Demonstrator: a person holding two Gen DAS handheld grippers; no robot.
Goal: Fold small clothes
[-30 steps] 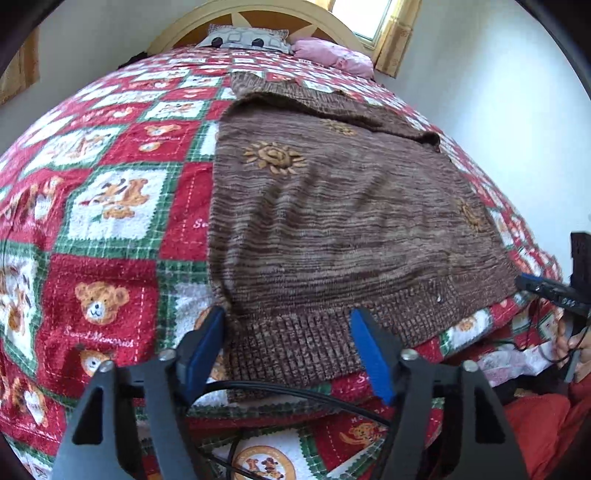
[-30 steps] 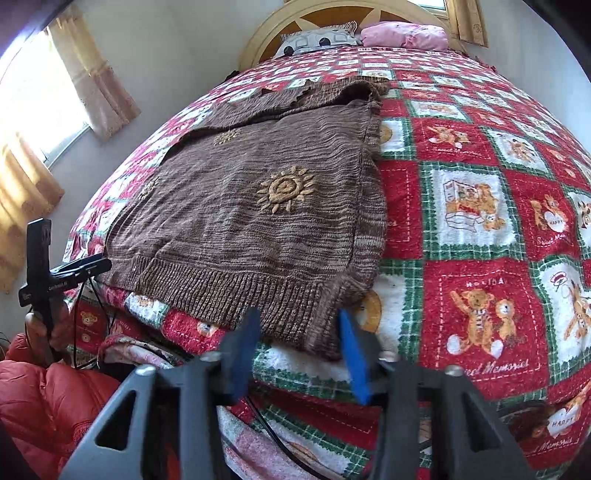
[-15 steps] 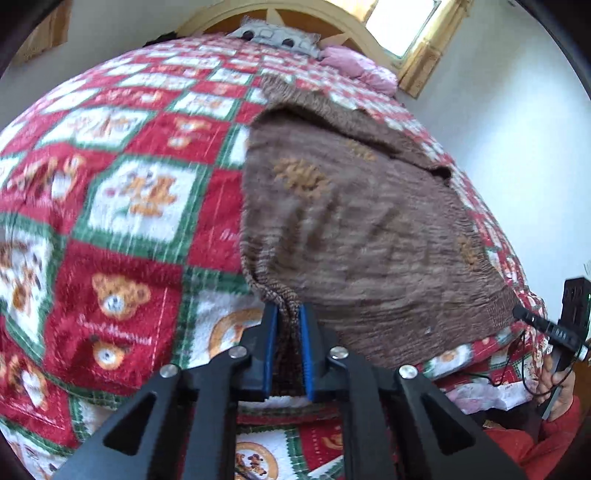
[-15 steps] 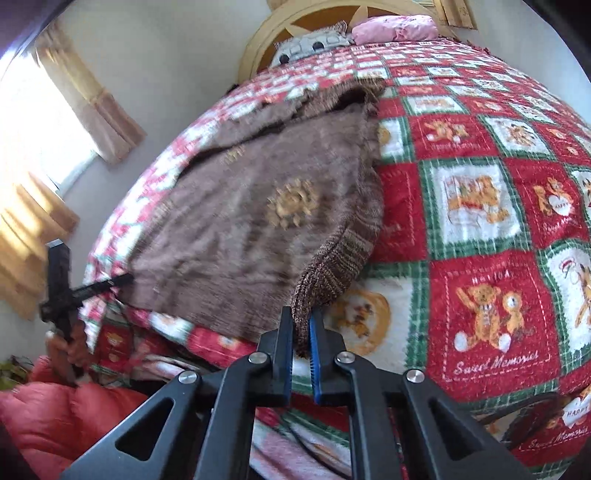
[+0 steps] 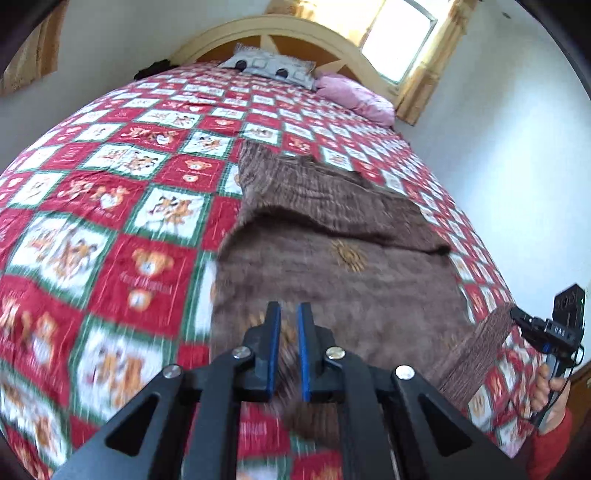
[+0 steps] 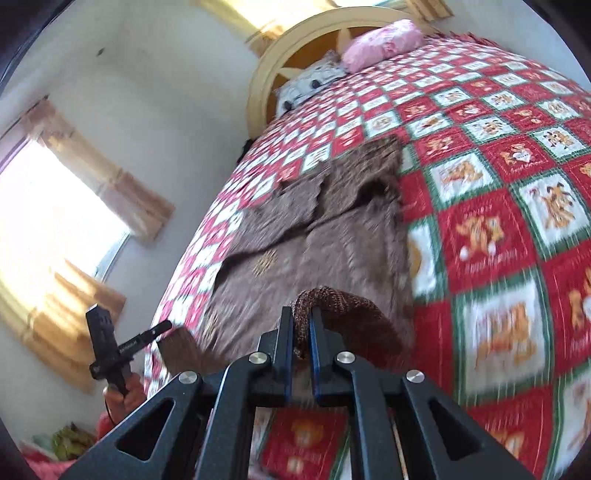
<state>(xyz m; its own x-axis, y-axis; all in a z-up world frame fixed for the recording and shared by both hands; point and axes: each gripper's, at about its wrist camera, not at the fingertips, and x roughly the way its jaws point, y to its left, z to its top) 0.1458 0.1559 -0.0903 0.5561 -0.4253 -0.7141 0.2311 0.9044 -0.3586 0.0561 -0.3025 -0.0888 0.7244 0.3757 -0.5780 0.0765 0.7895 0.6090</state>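
Sweater: the brown knitted sweater with little gold sun motifs (image 5: pixel 347 280) lies spread on the bed, off toward the window-side edge, sleeves bunched at its far end near the pillows. Near hem is pulled up off the quilt at both corners.
Left gripper: the black two-finger gripper with blue pads (image 5: pixel 287 341) is pinched nearly closed on the ribbed hem, with knit hanging down between and below the fingers. That part is pretty blurry.
Right gripper: same kind of black gripper with blue pads (image 6: pixel 301 334), clamped tight on a folded ridge of the hem that humps up right over the fingertips.
Bed cover: red, white and green checked quilt with teddy bear squares (image 5: pixel 110 229) under everything.
Pillows: a grey-and-white patterned pillow (image 5: pixel 269 66) and a pink pillow (image 5: pixel 354 98) against the cream arched headboard (image 5: pixel 280 35).
Person: in the right wrist view a hand (image 6: pixel 123 397) grips the handle of the left tool, a red sleeve below it.
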